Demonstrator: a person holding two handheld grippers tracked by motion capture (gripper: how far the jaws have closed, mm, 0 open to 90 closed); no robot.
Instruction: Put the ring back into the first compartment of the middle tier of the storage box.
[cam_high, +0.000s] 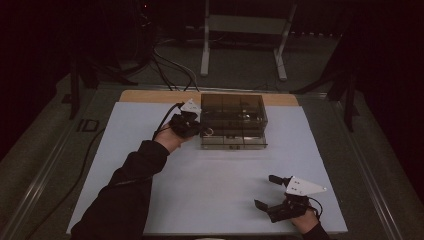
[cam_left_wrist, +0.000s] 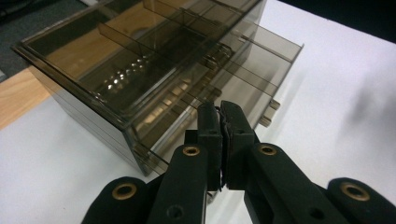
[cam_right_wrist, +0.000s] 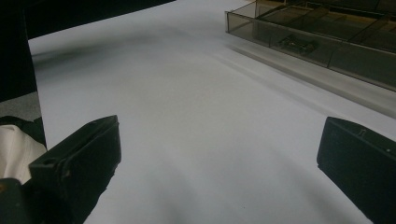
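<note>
We hold the left claw (cam_left_wrist: 219, 126) clenched at the left front corner of the smoky transparent plastic drawer box (cam_high: 233, 120) near the tabletop's (cam_high: 210, 185) far edge, right claw (cam_high: 271, 192) released; pulling off-axis could drag the whole box.

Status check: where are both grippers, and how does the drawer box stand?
Left gripper shut, at the smoked drawer box; bottom drawer pulled out. Right gripper open, apart on the white mat. Nothing in the way.
</note>
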